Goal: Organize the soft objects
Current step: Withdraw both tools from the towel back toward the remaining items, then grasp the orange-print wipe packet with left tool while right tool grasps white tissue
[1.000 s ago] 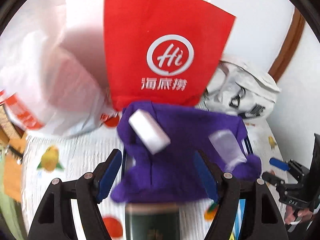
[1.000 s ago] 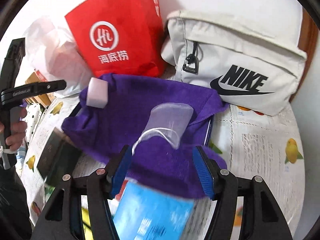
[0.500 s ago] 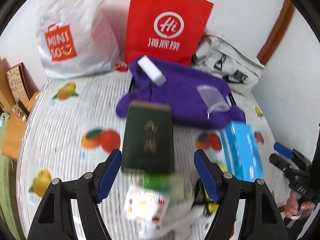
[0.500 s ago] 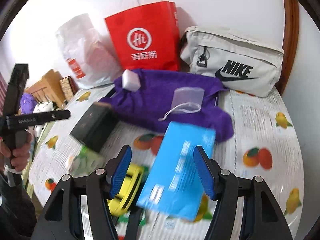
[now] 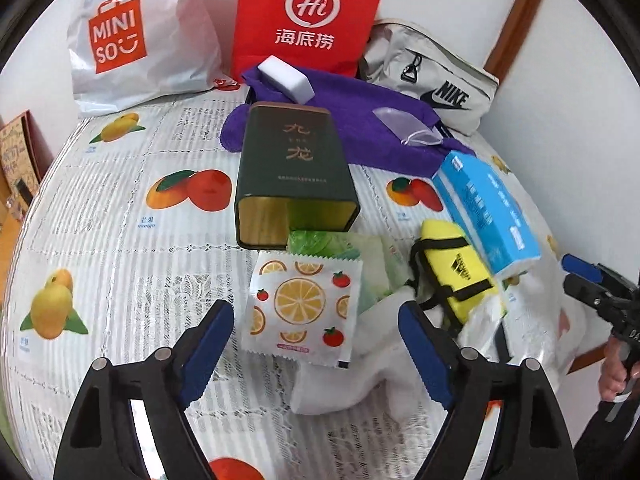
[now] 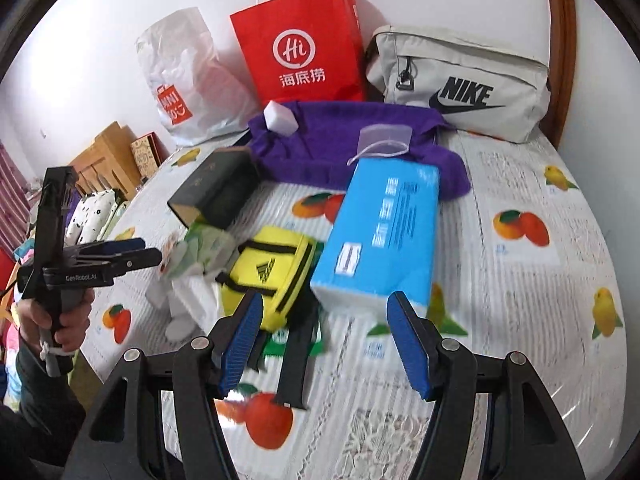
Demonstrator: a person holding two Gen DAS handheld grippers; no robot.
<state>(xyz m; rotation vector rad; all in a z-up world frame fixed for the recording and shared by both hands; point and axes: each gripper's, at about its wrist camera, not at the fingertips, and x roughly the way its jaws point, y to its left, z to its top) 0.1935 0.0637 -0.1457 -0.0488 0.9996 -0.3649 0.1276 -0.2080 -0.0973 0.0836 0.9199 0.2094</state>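
My left gripper (image 5: 316, 346) hangs over the near pile with its jaws opening and nothing pressed between them. Just ahead lie an orange-slice printed packet (image 5: 304, 308), a green packet (image 5: 332, 244) and a white cloth (image 5: 360, 368). My right gripper (image 6: 324, 342) is open above a black strap (image 6: 296, 360), close behind a yellow pouch (image 6: 276, 272) and a blue tissue pack (image 6: 380, 232). Farther back a purple towel (image 6: 340, 148) carries a white sponge block (image 6: 280, 118) and a clear drawstring pouch (image 6: 384, 138). The left gripper (image 6: 120, 256) also shows at the left.
A dark green tin (image 5: 296, 172) lies on its side mid-table. A red paper bag (image 5: 308, 16), a white Miniso bag (image 5: 132, 40) and a grey Nike bag (image 6: 460, 84) stand along the back wall. The fruit-print tablecloth (image 5: 120, 208) is bare at the left.
Both grippers have drawn back from the purple towel toward the near side of the table, so the tin, packets, pouch and tissue pack came into view. The left jaws stand wider.
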